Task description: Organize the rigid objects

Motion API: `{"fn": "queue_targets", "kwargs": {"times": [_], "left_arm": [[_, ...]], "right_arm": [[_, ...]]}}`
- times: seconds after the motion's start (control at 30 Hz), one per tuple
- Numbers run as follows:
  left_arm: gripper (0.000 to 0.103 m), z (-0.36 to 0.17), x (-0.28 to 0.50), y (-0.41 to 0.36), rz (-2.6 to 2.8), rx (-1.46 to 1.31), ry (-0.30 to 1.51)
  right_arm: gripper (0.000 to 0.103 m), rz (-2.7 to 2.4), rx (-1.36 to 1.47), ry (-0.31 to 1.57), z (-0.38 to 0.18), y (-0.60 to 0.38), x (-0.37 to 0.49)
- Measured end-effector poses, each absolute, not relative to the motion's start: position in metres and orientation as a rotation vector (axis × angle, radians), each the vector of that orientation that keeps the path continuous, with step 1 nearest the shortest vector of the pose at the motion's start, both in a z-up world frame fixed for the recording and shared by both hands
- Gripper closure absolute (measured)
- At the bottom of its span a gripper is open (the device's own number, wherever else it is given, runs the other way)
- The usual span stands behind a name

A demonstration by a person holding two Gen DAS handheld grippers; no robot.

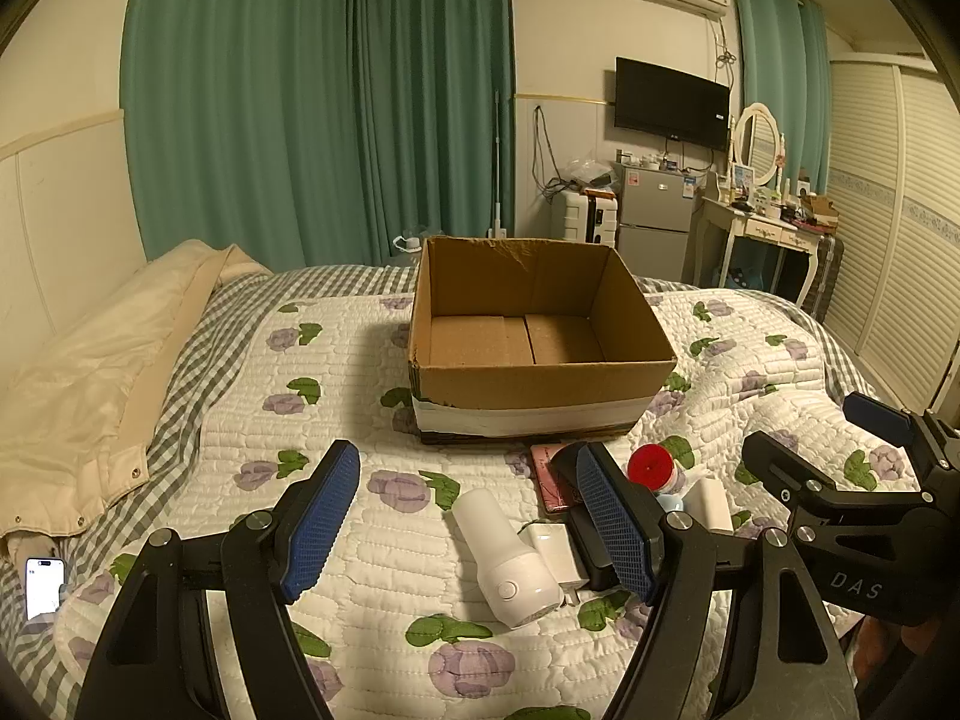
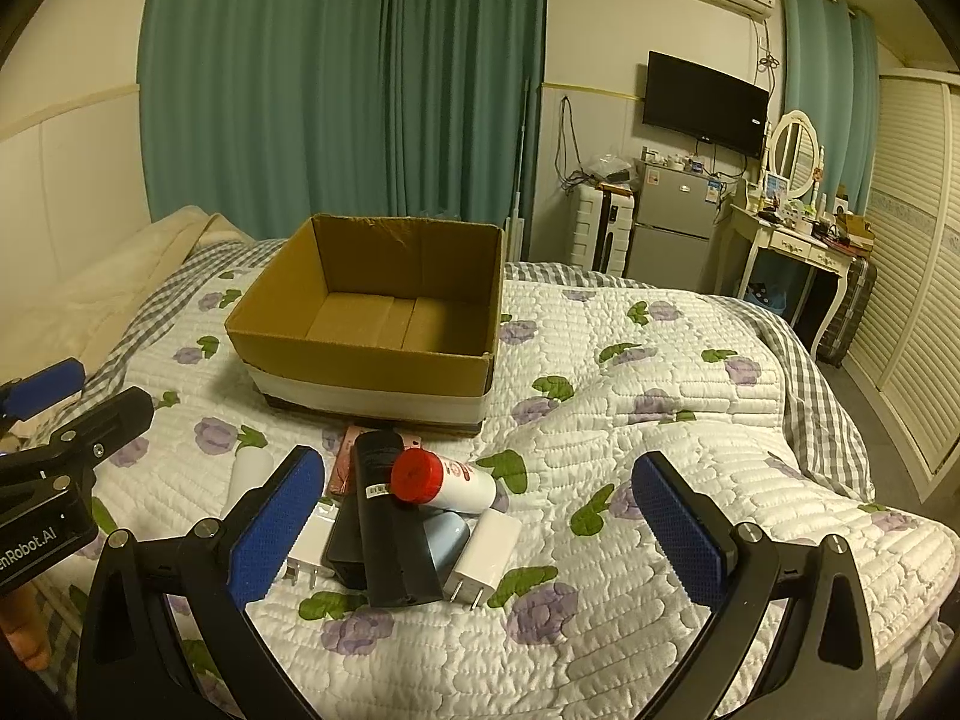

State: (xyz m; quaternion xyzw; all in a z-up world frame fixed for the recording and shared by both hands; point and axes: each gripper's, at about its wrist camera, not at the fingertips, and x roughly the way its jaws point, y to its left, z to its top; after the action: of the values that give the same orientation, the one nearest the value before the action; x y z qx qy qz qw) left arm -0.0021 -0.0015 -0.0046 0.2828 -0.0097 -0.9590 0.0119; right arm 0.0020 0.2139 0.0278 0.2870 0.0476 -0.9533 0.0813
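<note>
An open cardboard box (image 1: 540,387) (image 2: 360,360) sits on the quilted bed, nothing in it. In front of it lies a pile: a white handheld device (image 1: 504,552), a white charger (image 1: 555,552) (image 2: 483,552), a black bar (image 2: 390,534), a red-capped white bottle (image 2: 441,477) (image 1: 651,465), a pink case (image 1: 549,477) and a light blue item (image 2: 447,537). My left gripper (image 1: 468,525) is open above the white device. My right gripper (image 2: 480,531) is open above the pile, holding nothing.
A cream duvet (image 1: 90,384) lies at the bed's left. A phone (image 1: 42,585) lies at the near left edge. A fridge (image 1: 654,216), a dressing table (image 1: 762,228) and a shuttered wardrobe (image 1: 888,228) stand beyond the bed.
</note>
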Motion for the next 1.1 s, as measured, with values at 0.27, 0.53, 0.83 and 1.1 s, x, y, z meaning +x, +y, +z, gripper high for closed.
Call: {"fn": "queue_targets", "kwargs": {"times": [0.27,0.53,0.83,1.1], "left_arm": [[0.025,-0.0060,-0.0033,-0.0031,-2.987,0.886,-0.023],[0.025,-0.0067,-0.0042,-0.0037,-2.982,0.891,-0.022],[0.025,-0.0070,-0.0041,-0.0035,-2.981,0.893,-0.022],[0.025,-0.0082,-0.0034,-0.0037,-2.981,0.896,-0.021]], "right_arm": [[0.000,-2.840,0.862,0.149,0.0275,0.2126,0.0008],[0.000,-2.832,0.866,0.154,0.0261,0.2119,0.0006],[0.000,-2.828,0.870,0.159,0.0250,0.2108,0.0000],[0.000,-2.829,0.875,0.166,0.0235,0.2101,0.0003]]}}
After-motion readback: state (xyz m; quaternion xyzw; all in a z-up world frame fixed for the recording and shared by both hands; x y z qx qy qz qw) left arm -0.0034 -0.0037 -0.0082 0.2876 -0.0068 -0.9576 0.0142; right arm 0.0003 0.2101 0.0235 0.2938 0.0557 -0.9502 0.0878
